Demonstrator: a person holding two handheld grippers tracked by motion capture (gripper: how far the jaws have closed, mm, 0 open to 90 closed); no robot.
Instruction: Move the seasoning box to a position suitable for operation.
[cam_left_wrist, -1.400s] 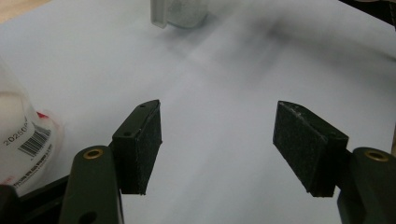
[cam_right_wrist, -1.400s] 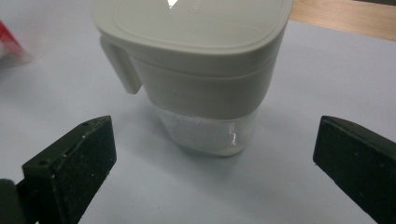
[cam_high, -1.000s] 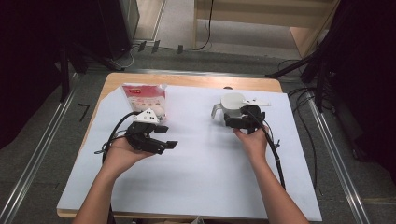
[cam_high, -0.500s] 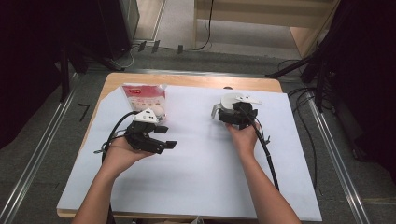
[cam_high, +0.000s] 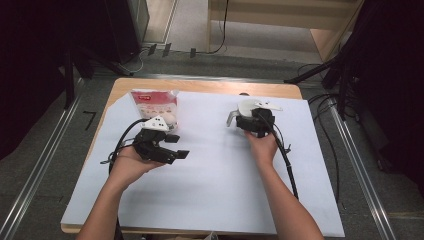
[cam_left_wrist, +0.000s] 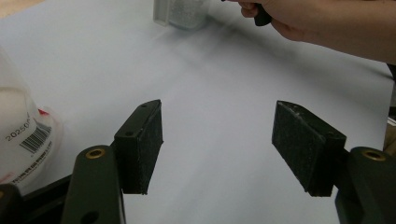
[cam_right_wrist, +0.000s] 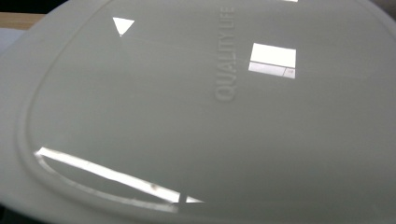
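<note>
As the right gripper moved onto the far container's white lid, its jaws were closing; grip unclear. Left gripper waits wide open, empty.

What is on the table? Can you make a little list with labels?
table cover: white sheet
left claw: open, nothing between its pads
right claw: at the lidded container, its jaws have just been closing, grip hidden
container lid: grey-white, reads QUALITY LIFE
snack bag: beside the left claw, far left
</note>
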